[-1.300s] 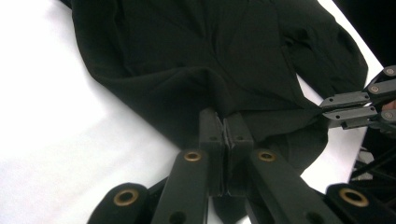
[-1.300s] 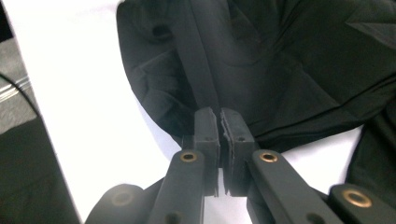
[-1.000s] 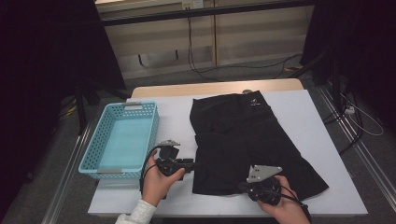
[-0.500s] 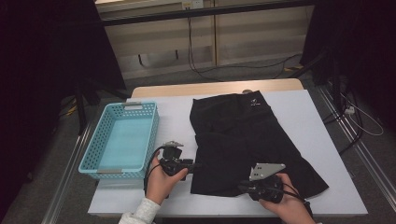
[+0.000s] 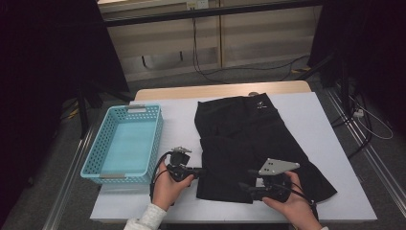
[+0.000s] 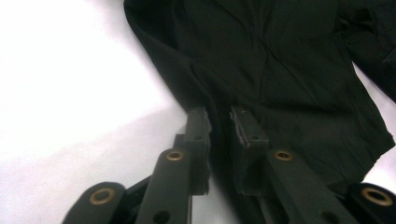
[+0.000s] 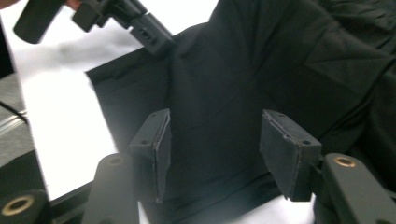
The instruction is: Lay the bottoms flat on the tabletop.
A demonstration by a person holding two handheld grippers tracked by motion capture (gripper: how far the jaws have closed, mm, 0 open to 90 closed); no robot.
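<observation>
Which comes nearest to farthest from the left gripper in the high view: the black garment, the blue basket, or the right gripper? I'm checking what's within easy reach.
1. The black garment: its left edge is at the jaws of the left gripper.
2. The blue basket: just left of the hand.
3. The right gripper: across the garment, toward the table's near right.

Garment: plain black, small white logo near its far edge. Basket: light blue, perforated walls. Table: white top, light wood far edge. Both grippers: black.
</observation>
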